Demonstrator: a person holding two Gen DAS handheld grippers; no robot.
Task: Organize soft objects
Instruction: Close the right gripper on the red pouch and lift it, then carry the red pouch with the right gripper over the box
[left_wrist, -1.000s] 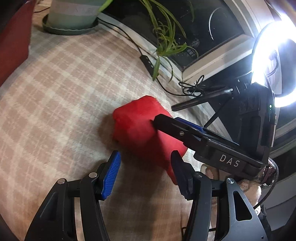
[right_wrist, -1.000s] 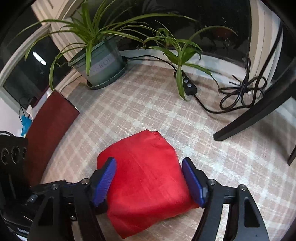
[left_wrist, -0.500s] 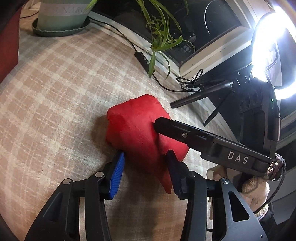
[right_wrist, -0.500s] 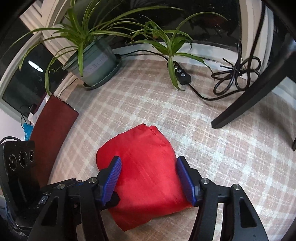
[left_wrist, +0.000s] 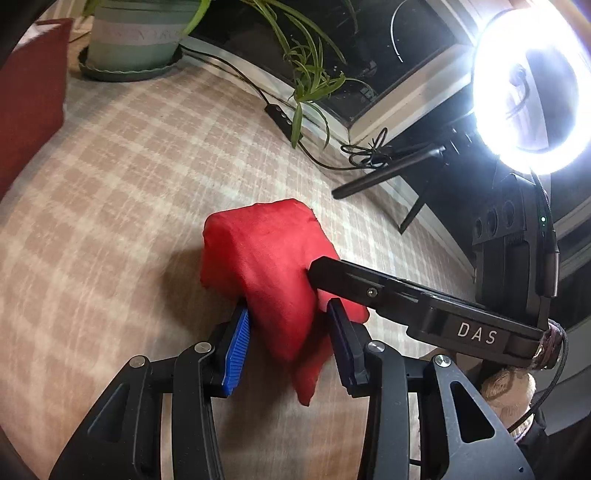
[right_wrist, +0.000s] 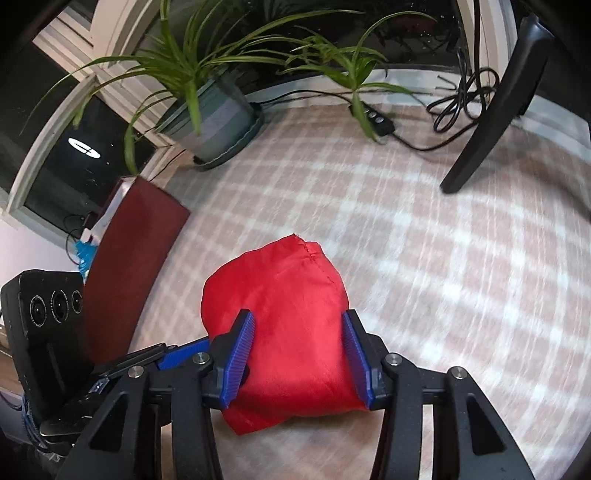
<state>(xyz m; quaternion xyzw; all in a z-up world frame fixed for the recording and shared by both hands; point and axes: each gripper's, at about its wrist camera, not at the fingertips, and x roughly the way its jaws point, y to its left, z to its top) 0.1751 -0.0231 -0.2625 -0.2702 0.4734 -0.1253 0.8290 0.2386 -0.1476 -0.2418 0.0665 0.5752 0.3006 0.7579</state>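
Red cloth bag: soft, bunched, on the checked tablecloth, near the middle of the table. Left gripper: jaws have just been closing; blue pads now pinch a narrow lower fold of the bag, the fabric squeezed between them and hanging out below. Right gripper: jaws have also just been closing; its pads press into both flanks of the bag's wider body, which bulges above and beneath them. The two grippers hold the same bag from neighbouring sides; in the left wrist view one black finger of the right gripper lies against the bag's right side. Plant pot: grey-green, in a saucer at the table's far edge, long leaves trailing over the cloth. Dark red board: standing at the table's left side. Cable switch: black, on the cloth near the far edge, its cable coiled to the right. Ring light: lit, on a black stand at the right of the left wrist view. Stand leg: black, its foot on the cloth.
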